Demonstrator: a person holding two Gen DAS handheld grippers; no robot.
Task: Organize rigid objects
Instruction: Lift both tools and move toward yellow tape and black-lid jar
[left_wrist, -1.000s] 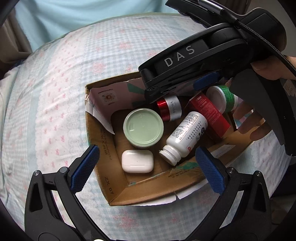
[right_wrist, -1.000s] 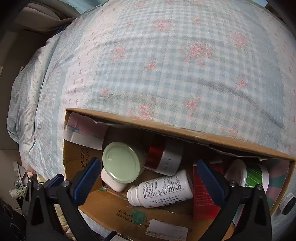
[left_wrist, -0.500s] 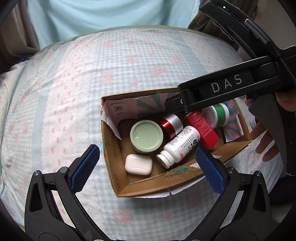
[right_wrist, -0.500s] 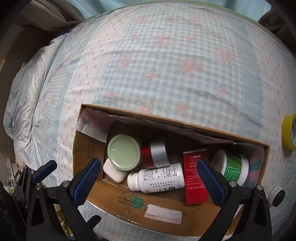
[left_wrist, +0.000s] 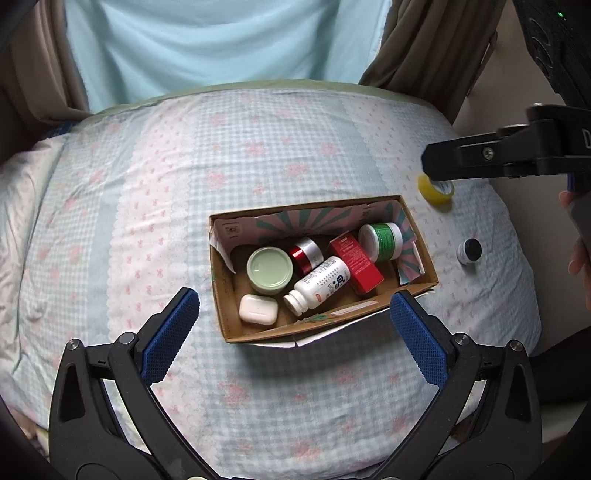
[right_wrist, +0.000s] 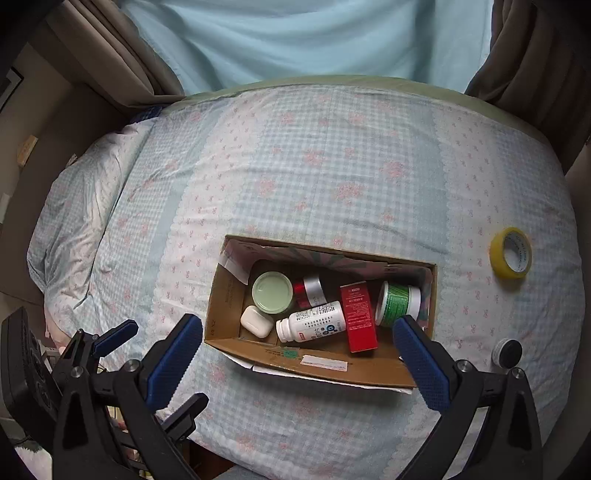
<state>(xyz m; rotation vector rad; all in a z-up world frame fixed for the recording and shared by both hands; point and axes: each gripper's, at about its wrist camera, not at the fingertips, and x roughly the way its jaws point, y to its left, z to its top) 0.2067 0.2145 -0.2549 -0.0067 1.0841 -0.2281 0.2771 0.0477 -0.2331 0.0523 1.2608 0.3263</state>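
Note:
An open cardboard box lies on the bed. Inside are a green-lidded jar, a red and silver jar, a white pill bottle on its side, a red carton, a green-labelled tub and a white earbud case. My left gripper hovers open and empty well above the box's near edge. My right gripper is also open and empty, high over the box; in the left wrist view its fingers show side-on at the upper right.
A yellow tape roll and a small black-lidded jar lie on the checked bedspread right of the box. Curtains and a pale blue drape hang behind the bed. The bed's edge falls away at the left.
Both grippers have pulled up and back from the box, which now looks much smaller. The right gripper has swung from over the box to the right side.

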